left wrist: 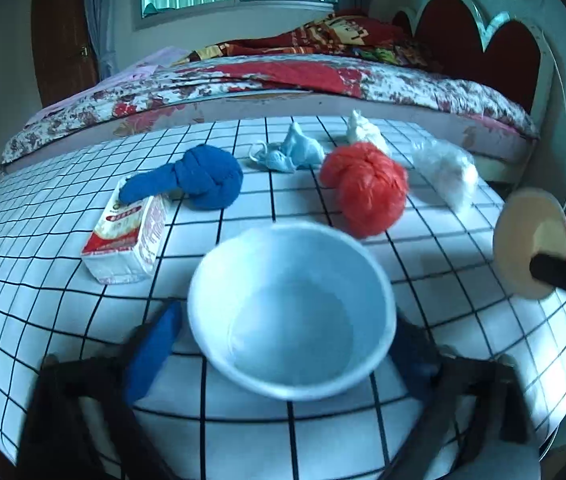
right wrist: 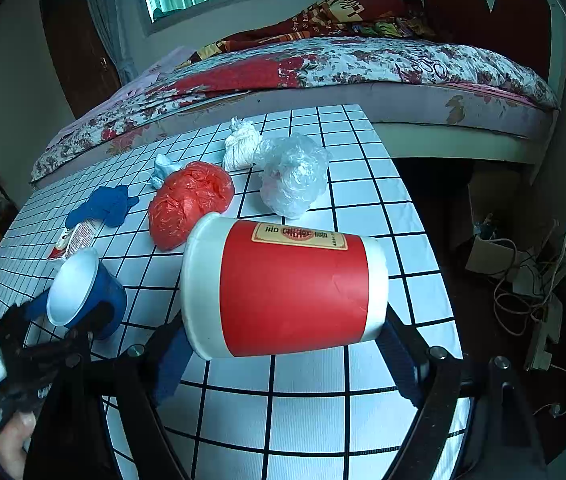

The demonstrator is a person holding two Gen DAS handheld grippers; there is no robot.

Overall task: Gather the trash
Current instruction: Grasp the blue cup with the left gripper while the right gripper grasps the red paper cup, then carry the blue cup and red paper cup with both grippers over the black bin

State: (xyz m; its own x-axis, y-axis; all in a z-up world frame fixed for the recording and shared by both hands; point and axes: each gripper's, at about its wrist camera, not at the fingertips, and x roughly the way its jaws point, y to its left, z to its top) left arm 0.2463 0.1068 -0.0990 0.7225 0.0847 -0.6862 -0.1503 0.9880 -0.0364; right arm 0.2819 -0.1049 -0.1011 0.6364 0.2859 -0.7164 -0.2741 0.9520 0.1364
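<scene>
Beside the bed, the gridded table (right wrist: 363, 184) carries wadded bags. Each tool grips a paper cup: left tool (left wrist: 291, 344) the blue cup (left wrist: 291, 316), right tool (right wrist: 283, 344) the red cup (right wrist: 287, 284). Squeezing could crush either; thin walls slip.

Knotted bags (left wrist: 365, 188) behind the cups (left wrist: 291, 316) – carton (left wrist: 125, 236) at left, all on the table (left wrist: 23, 300)

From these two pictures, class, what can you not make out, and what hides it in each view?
- Blue cup: outside hidden in left view, its own mouth faces the camera.
- Red cup: inside unseen in right view, side-on.
- Carton: right view, mostly behind blue cup.
- Carton print: too blurred.
- Floor clutter: dark, unclear.
</scene>
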